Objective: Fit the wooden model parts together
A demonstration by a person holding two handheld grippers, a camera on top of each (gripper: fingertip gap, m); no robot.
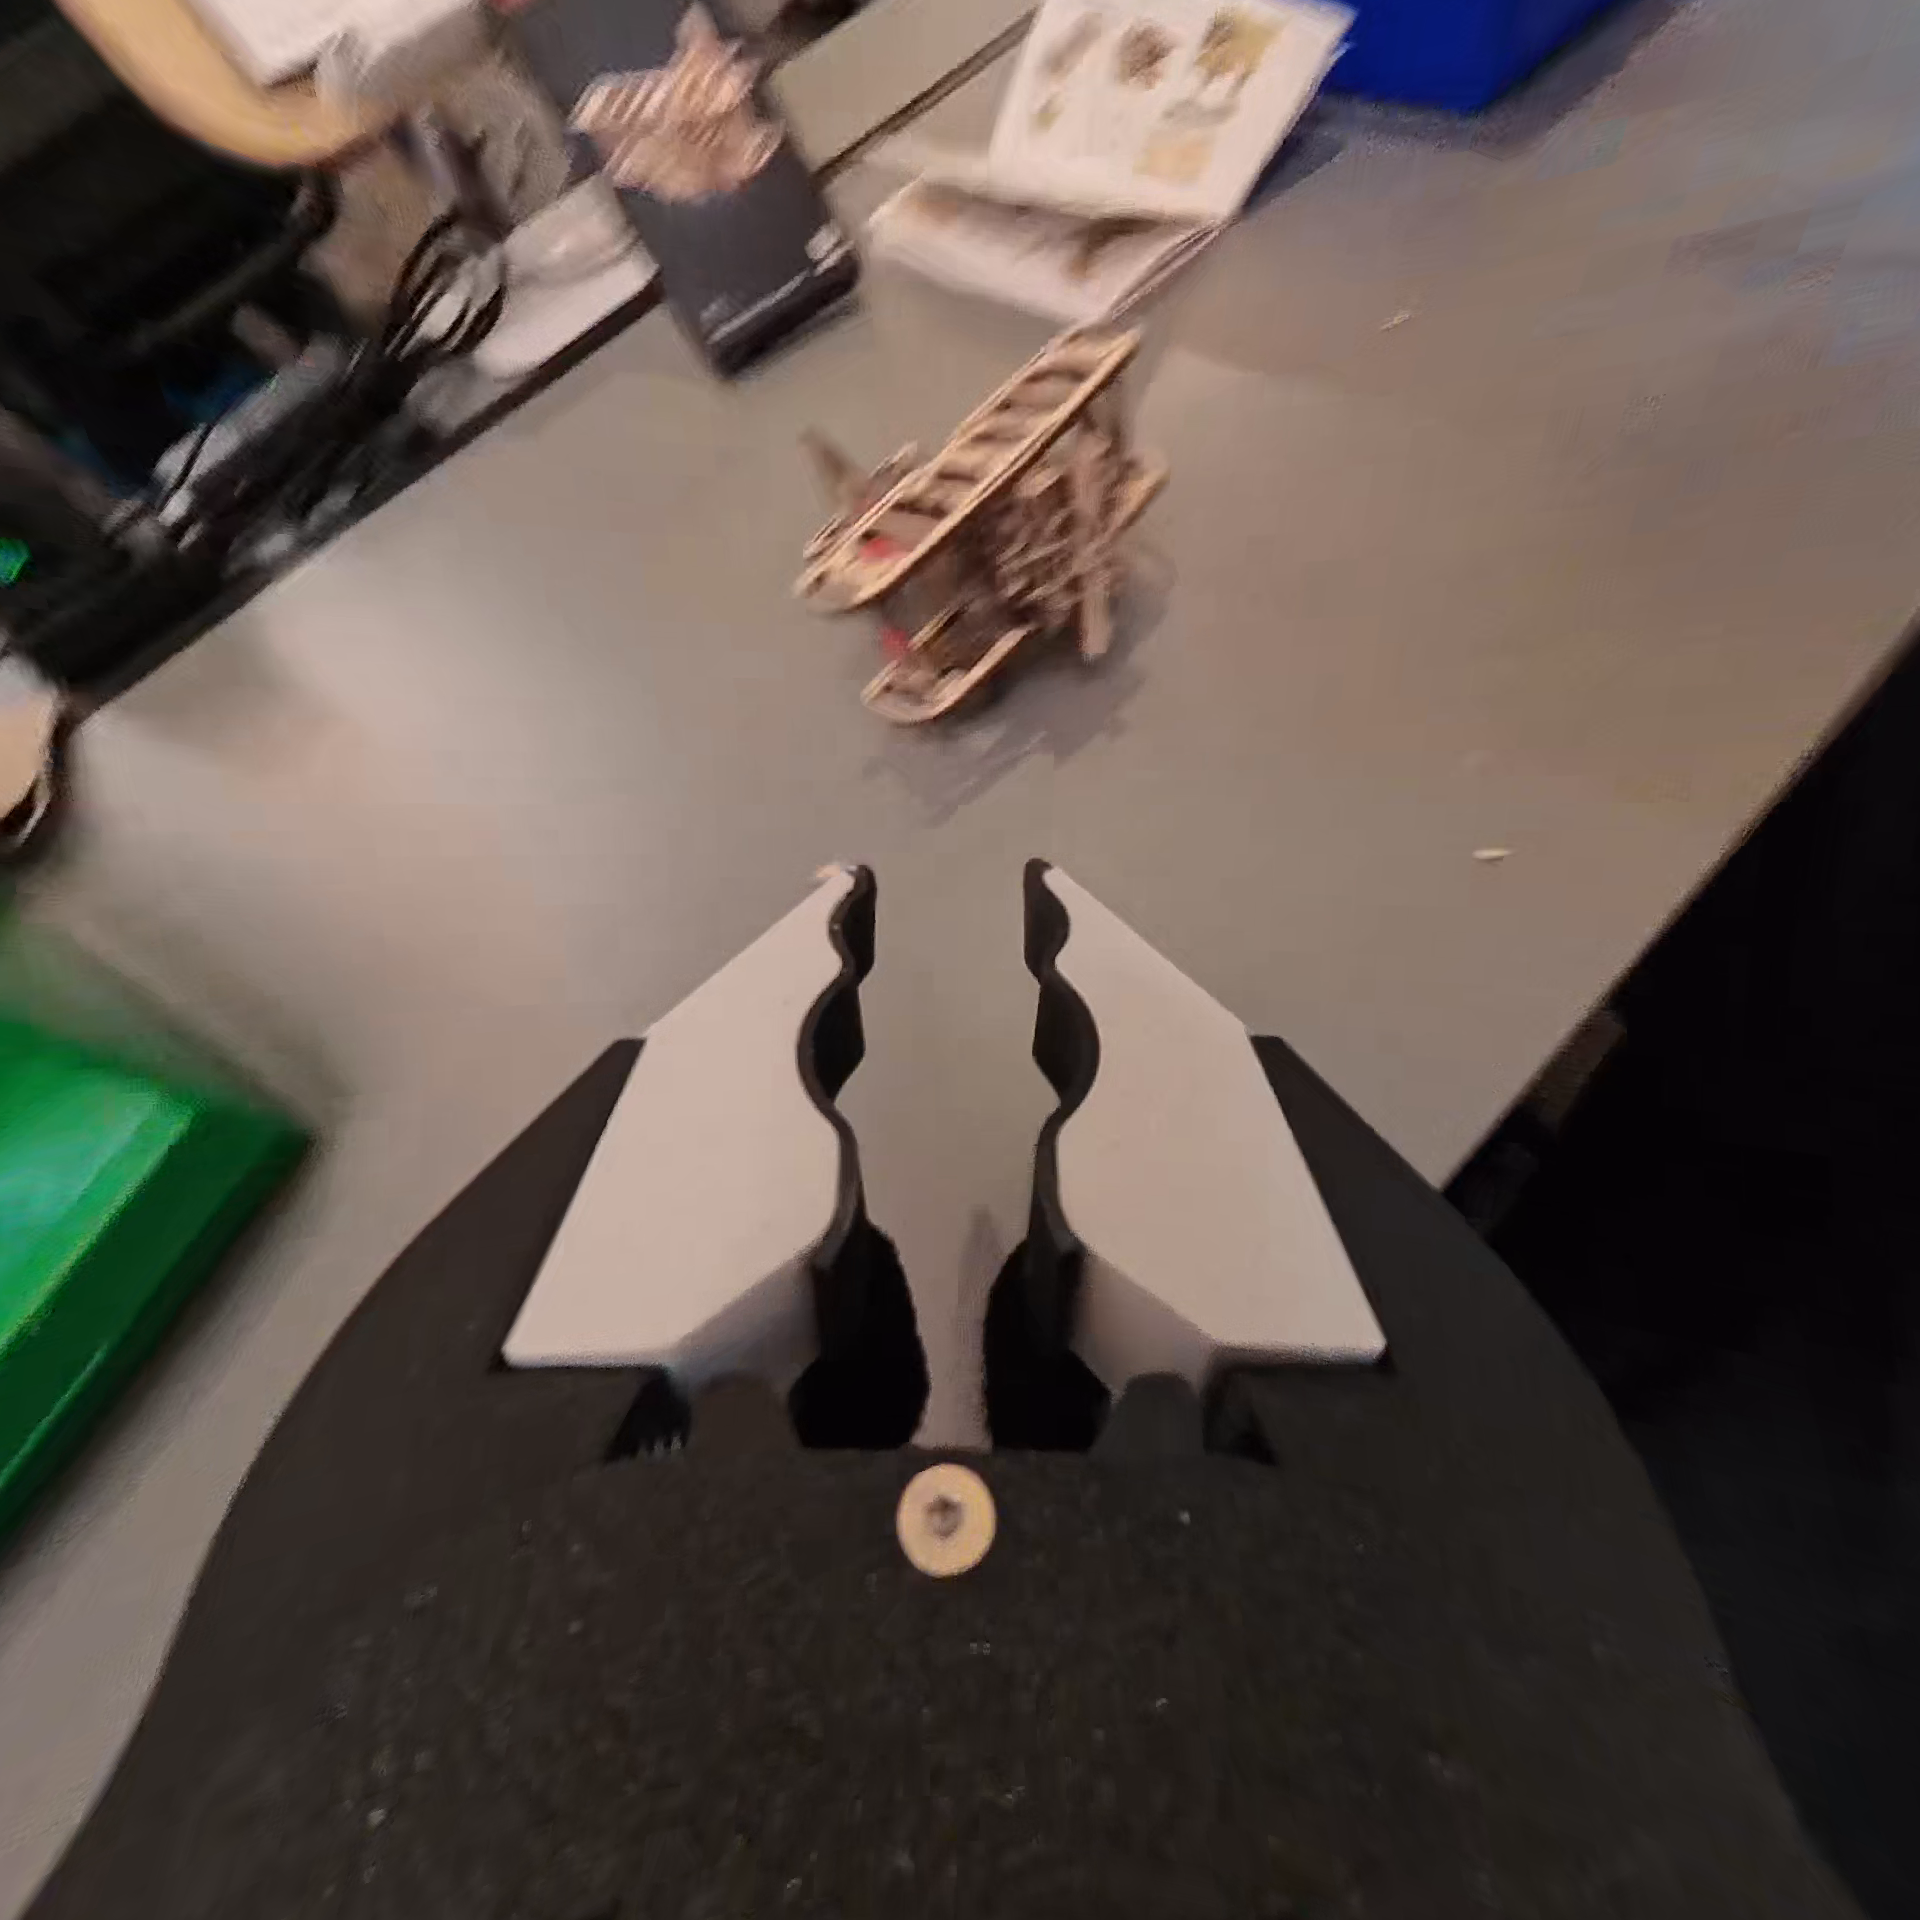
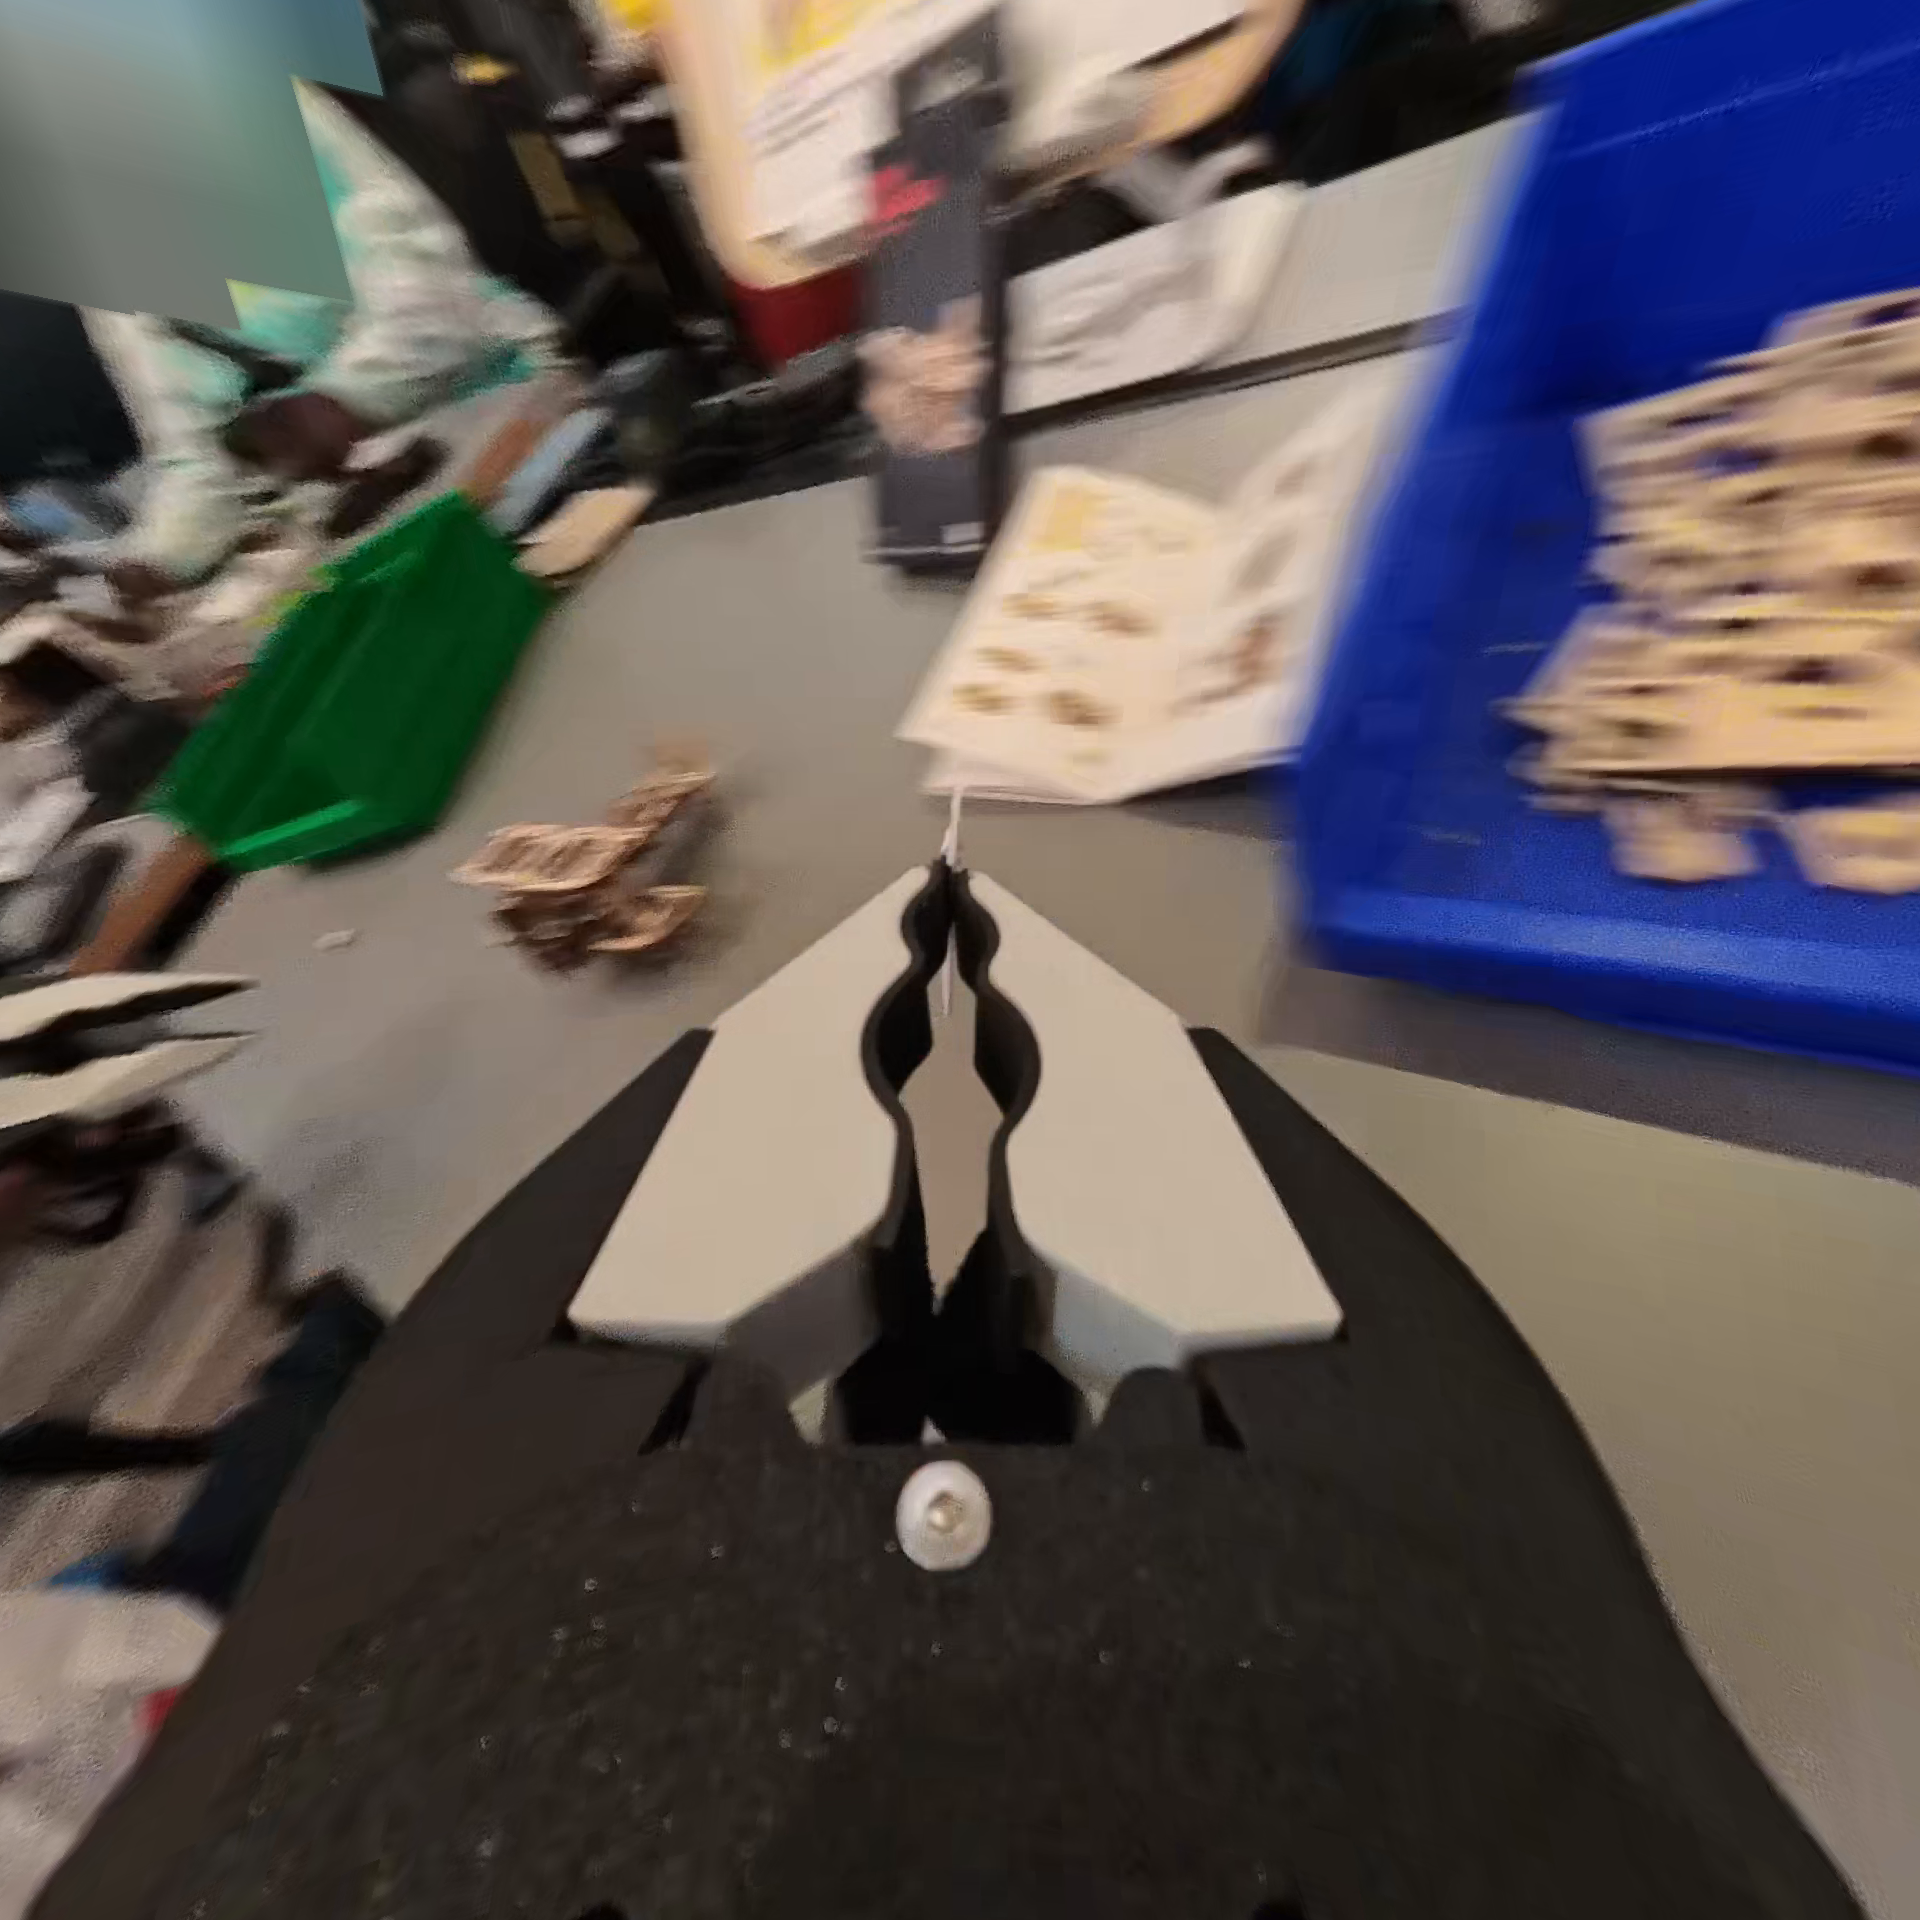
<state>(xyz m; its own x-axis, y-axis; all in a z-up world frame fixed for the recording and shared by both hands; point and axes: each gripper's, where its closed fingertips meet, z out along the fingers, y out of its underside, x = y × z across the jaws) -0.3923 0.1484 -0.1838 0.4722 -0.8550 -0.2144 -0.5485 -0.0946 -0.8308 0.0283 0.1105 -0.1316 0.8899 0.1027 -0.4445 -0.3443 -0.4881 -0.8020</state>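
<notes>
l claw (image 1: 949, 883) agape, empty, r claw (image 2: 948, 883) pinching thin white sliver (image 2: 951, 831) — only r view shows blue bin (image 2: 1455, 727)

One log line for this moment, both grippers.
left gripper open, empty | right gripper shut on thin white sliver | part-built wooden plane model on grey table

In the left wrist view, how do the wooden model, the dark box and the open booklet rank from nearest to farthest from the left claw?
Measured from the left claw, which is open and holds nothing:
1. The wooden model, straight ahead on the grey table.
2. The dark box, farther back, to the left.
3. The open booklet, farthest, to the right, though its near edge lies about level with the box.
</notes>
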